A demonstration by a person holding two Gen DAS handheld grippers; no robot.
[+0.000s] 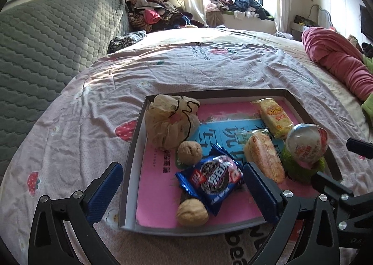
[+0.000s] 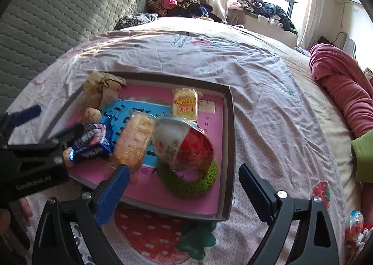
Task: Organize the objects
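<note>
1. Straddling the tray's (image 1: 130, 164) near-left corner, left gripper (image 1: 184, 191) is spread wide, holding nothing.
2. Blue cookie packet (image 1: 215, 177) lies between its fingers, just ahead, long axis slanting near-right to far-left.
3. Right gripper (image 2: 184, 191), also spread and empty, sits near the green ring (image 2: 188, 183); left looks nearer the packet.

Both held low and level, jaws spread wide and gripping nothing: left gripper (image 1: 184, 191) pointing toward 12 o'clock with blue pads at 8 and 4, right gripper (image 2: 184, 191) likewise aimed at 12, its partner showing at 9 o'clock.
</note>
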